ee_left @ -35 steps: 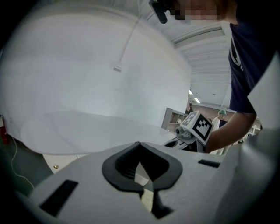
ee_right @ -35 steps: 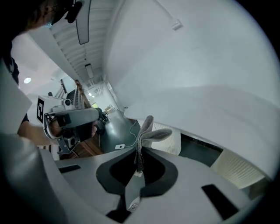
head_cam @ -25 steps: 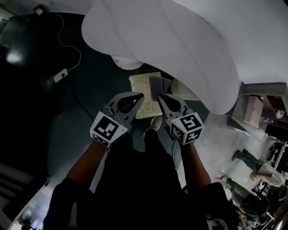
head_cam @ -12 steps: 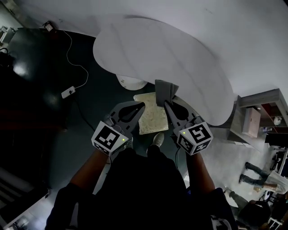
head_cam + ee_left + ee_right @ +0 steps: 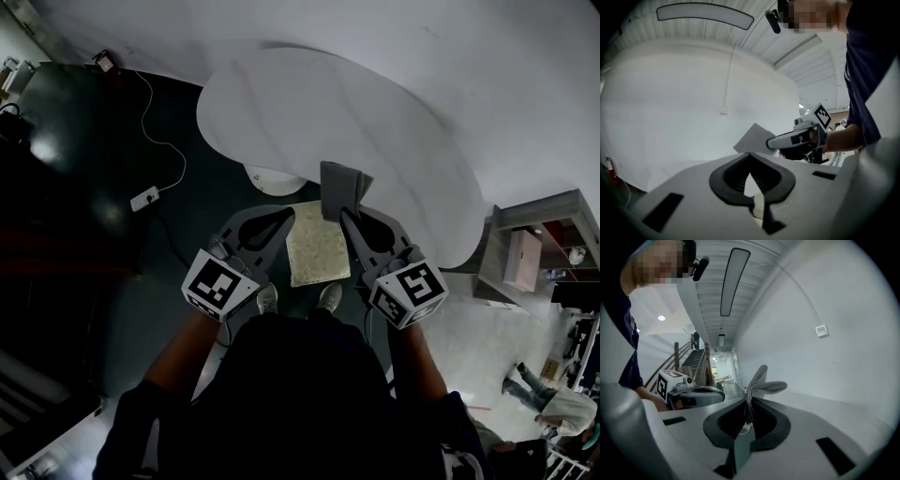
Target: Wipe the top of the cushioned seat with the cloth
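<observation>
The cushioned seat (image 5: 356, 112) is a broad white curved surface that fills the top of the head view. My right gripper (image 5: 345, 215) is shut on a folded grey cloth (image 5: 339, 191), whose free end stands up against the seat's near edge. In the right gripper view the cloth (image 5: 765, 383) sticks out of the gripper (image 5: 749, 402) in two flaps. My left gripper (image 5: 289, 215) is level with it at the left, jaws together with nothing in them. In the left gripper view its tips (image 5: 750, 156) meet, and the cloth (image 5: 752, 139) shows beyond them.
A beige mat (image 5: 317, 246) lies on the dark floor below the grippers, with the person's shoes (image 5: 329, 297) at its near edge. A white round base (image 5: 272, 179) sits under the seat. A cable and power strip (image 5: 145, 198) lie at the left. Shelving (image 5: 525, 253) stands at the right.
Both grippers have moved forward toward the seat. The cloth, earlier over the mat, now overlaps the seat's near edge. The right gripper's hold is unchanged.
</observation>
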Demonstrator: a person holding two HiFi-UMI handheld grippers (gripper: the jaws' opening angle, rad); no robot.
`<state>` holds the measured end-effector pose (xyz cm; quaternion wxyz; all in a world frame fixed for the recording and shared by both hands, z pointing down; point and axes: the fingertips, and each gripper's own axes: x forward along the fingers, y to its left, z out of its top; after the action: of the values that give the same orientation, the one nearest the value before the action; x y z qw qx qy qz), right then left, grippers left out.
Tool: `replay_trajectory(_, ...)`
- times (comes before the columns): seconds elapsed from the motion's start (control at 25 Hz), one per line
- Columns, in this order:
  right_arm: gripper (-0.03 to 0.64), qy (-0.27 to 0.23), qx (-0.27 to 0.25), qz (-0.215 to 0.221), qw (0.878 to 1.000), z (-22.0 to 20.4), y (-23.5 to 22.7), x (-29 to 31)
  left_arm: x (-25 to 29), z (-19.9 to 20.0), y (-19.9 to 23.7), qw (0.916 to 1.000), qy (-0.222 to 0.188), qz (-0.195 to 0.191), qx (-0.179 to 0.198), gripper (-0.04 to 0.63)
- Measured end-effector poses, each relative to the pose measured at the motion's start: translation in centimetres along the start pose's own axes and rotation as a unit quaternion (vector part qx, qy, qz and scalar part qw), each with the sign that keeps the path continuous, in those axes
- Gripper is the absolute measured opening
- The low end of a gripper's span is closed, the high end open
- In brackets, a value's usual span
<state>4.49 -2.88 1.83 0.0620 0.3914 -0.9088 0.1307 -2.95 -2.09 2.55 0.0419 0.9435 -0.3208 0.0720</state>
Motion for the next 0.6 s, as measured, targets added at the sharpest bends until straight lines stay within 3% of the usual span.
replay_trajectory(0.6, 0.032, 0.008, 0.003, 0.029, 1.000, -0.1, -0.5, 0.3, 0.9, -0.8, 1.2, 0.9995, -0.006, 0.028, -0.012, 0.008)
